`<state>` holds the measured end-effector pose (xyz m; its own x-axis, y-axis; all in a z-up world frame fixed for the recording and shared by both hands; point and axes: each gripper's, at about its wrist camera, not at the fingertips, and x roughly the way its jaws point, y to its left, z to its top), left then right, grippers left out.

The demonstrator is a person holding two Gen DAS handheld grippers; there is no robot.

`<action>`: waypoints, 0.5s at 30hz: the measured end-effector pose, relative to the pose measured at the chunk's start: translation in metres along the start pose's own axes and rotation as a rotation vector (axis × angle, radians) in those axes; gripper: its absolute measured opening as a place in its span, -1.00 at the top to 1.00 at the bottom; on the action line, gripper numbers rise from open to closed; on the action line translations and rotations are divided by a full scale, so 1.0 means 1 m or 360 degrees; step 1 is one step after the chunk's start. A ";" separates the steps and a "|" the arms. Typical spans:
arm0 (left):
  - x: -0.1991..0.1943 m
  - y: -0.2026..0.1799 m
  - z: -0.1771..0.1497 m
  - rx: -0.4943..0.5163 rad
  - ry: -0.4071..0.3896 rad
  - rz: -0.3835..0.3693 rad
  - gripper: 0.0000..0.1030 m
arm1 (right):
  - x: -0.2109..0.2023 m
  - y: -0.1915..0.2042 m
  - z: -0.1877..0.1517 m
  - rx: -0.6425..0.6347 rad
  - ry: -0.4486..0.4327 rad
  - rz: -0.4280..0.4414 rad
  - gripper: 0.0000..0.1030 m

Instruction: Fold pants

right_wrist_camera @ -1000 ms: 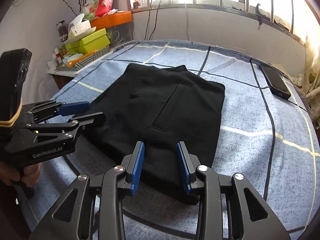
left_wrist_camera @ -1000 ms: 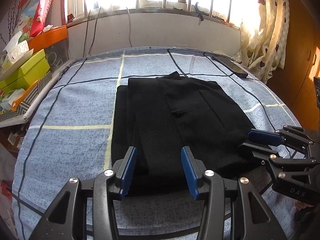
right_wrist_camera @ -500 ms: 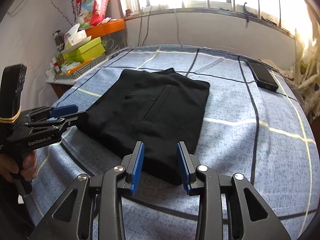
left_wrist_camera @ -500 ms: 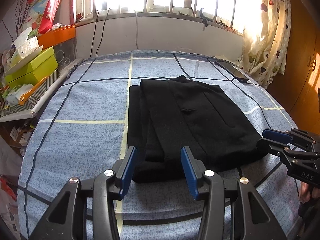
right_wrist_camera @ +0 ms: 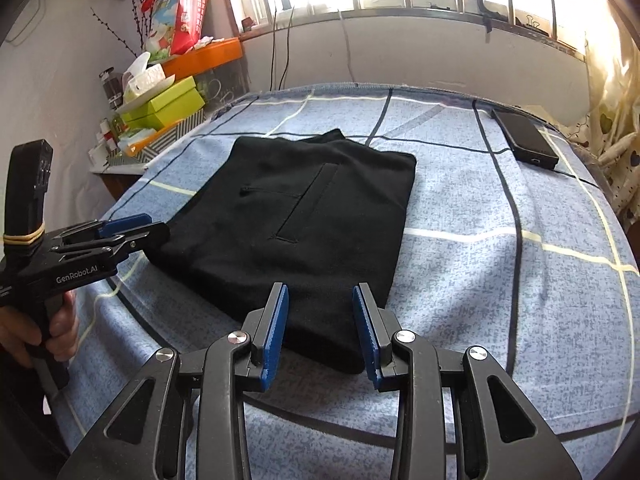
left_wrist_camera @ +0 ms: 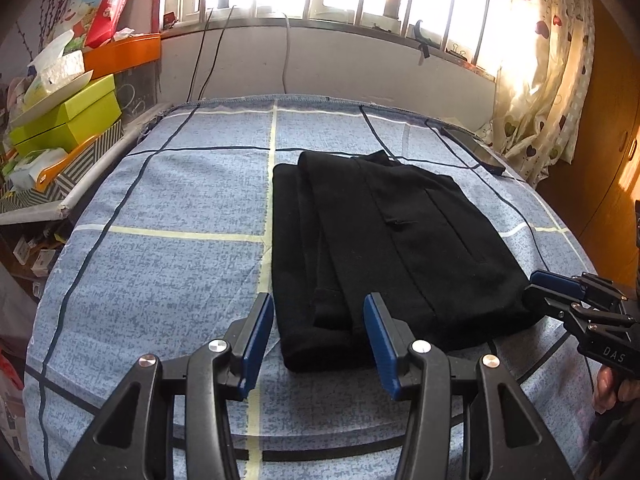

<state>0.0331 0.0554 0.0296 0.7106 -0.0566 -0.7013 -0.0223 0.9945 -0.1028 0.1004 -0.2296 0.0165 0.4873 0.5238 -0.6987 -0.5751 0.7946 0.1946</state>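
Black pants (left_wrist_camera: 380,240) lie folded into a flat rectangle on the blue checked bedsheet (left_wrist_camera: 180,240), with layered edges showing along their left side. My left gripper (left_wrist_camera: 318,304) hovers open just in front of their near left corner, with nothing between the blue pads. In the right wrist view the same pants (right_wrist_camera: 304,216) show a pocket seam on top. There my right gripper (right_wrist_camera: 320,290) stands open over the near right corner, holding nothing. Each gripper shows in the other's view: the right gripper (left_wrist_camera: 560,288) by the pants' near right corner, the left gripper (right_wrist_camera: 154,226) by their near left corner.
A dark phone (right_wrist_camera: 524,144) with a cable lies at the far right of the bed. Green boxes (right_wrist_camera: 164,106) and clutter fill a shelf on the left. A patterned curtain (left_wrist_camera: 552,80) hangs on the right. A hand (right_wrist_camera: 24,336) holds the left gripper's handle.
Both grippers have drawn back from the pants toward the bed's near edge, so the whole folded bundle now shows. The jaws stay apart and the pants have not moved.
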 end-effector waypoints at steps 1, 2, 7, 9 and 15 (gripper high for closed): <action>-0.002 0.002 0.000 -0.0012 -0.0004 -0.0004 0.01 | -0.004 -0.001 -0.001 0.0000 -0.0015 -0.0002 0.32; -0.004 0.003 0.001 -0.0025 -0.0008 -0.0015 0.02 | -0.007 -0.002 -0.001 0.0004 -0.0025 -0.0001 0.32; -0.004 -0.001 0.003 -0.0066 0.0006 -0.0142 0.02 | -0.013 -0.008 -0.003 0.0045 -0.0055 0.0002 0.32; 0.001 -0.009 0.005 -0.0053 0.0022 -0.0166 0.02 | -0.011 -0.011 -0.003 0.0068 -0.0045 -0.0004 0.32; 0.021 -0.029 0.006 0.0052 0.0068 -0.0107 0.11 | -0.003 -0.015 -0.004 0.0078 0.0002 0.0025 0.32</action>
<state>0.0530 0.0255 0.0219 0.6788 -0.1266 -0.7233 0.0479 0.9906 -0.1284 0.1048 -0.2441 0.0128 0.4775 0.5361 -0.6961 -0.5500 0.8002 0.2390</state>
